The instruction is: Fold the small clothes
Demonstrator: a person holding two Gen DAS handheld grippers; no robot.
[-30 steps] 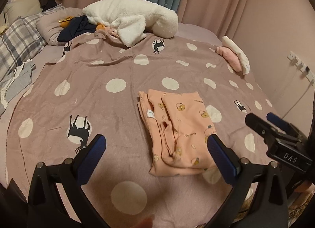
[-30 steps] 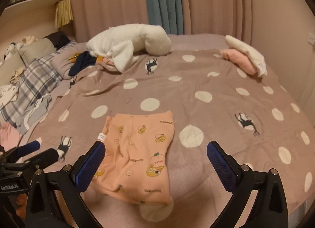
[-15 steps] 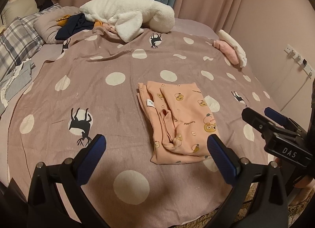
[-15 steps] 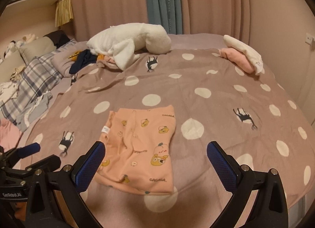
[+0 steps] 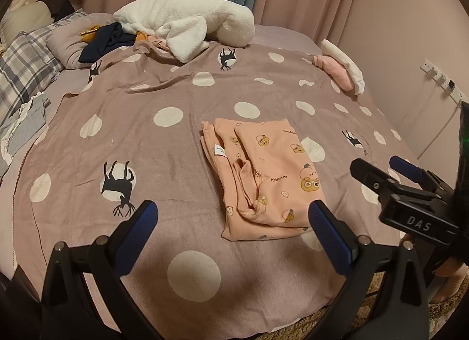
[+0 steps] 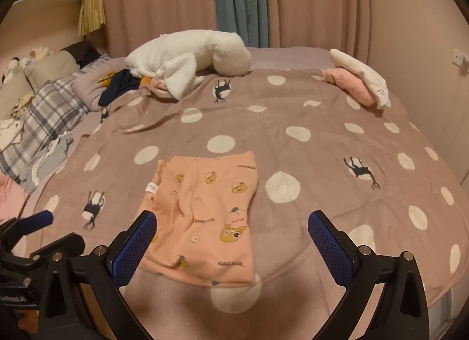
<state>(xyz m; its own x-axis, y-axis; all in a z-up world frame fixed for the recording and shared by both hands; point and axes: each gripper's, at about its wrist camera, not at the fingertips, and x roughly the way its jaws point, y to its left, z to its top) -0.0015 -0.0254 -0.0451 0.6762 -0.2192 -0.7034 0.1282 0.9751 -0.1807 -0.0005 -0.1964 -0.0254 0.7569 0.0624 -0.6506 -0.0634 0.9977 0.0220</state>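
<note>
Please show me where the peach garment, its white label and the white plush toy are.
peach garment point(image 6: 211, 216): right wrist view, middle of the folded cloth.
white label point(image 5: 218, 150): left wrist view, tag centre.
white plush toy point(image 5: 187, 21): left wrist view, its body.

Dim, warm indoor light tints both views pinkish-orange. Soft shadows fall on the near edge of the blanket point(image 5: 181, 140). Fisheye bending curves the curtains point(image 6: 307, 2), and black corners ring each sharp, slightly grainy picture.

Black gripper point(image 5: 231, 222) frames; blue textured jaws; silver screws; white "DAS" lettering.
</note>
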